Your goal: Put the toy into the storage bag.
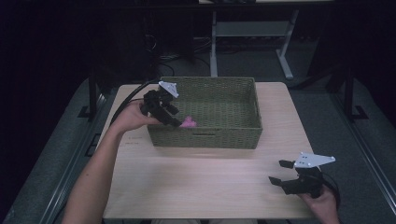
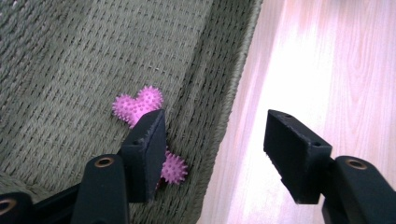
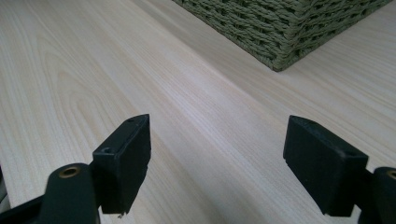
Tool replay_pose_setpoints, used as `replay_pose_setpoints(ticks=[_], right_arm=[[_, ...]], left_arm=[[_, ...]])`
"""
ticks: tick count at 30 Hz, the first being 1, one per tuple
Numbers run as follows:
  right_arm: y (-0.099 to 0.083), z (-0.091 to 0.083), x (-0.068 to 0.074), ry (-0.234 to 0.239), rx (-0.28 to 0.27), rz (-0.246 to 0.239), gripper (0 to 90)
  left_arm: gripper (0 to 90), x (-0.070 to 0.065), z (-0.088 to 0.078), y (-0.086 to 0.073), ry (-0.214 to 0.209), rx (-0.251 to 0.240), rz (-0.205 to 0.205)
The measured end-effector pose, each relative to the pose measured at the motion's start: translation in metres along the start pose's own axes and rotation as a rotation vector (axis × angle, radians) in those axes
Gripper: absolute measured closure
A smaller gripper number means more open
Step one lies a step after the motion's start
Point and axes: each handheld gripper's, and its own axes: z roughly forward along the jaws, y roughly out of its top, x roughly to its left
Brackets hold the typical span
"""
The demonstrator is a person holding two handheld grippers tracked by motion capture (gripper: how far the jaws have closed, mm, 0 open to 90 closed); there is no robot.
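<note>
The left gripper (image 1: 173, 122) hangs over the near-left corner of the woven green basket (image 1: 243, 93), its jaws parted with nothing between them. Just under them lies the pink spiky toy (image 1: 188, 123), a knobbly rubber piece resting on the basket floor, tucked against the near wall. In the left gripper view, one jaw stands in front of the toy (image 2: 137, 105) and hides its middle, so I can't say for sure whether that jaw touches it; the other jaw sits out over the basket's rim (image 2: 233, 93) and the pale wood beyond it.

The right gripper (image 1: 280, 171) is well apart from all this, held low over the near-right part of the wooden table (image 1: 205, 182), its jaws wide apart with only bare tabletop between them. From its own view a corner of the basket (image 3: 285, 32) stands some way ahead.

Around the table the room is dim: white desk legs (image 1: 214, 51) stand behind the basket, and a black cable (image 1: 126, 100) trails back from the left gripper.
</note>
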Motion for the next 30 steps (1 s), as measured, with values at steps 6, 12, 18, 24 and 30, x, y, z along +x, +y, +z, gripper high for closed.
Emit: replay_pose_setpoints(ticks=[6,12,18,24,30], right_arm=[[-0.001,-0.001,0.000,0.001,-0.009,0.007,22.4],[0.000,-0.002,0.000,-0.004,-0.008,-0.001,22.2],[0.000,-0.002,0.001,-0.008,-0.008,0.002,21.0],[0.001,0.000,0.002,-0.011,-0.002,0.006,20.3],[0.001,0.000,0.002,-0.012,-0.002,0.007,20.3]], left_arm=[[35.8,-0.009,0.001,0.003,0.002,0.006,0.012],[32.3,-0.013,0.001,-0.001,0.008,-0.023,0.002],[29.5,-0.018,0.000,-0.009,0.011,-0.035,-0.017],[26.0,-0.023,-0.002,-0.015,0.016,-0.035,-0.025],[25.2,-0.026,-0.004,-0.021,0.018,-0.047,-0.033]])
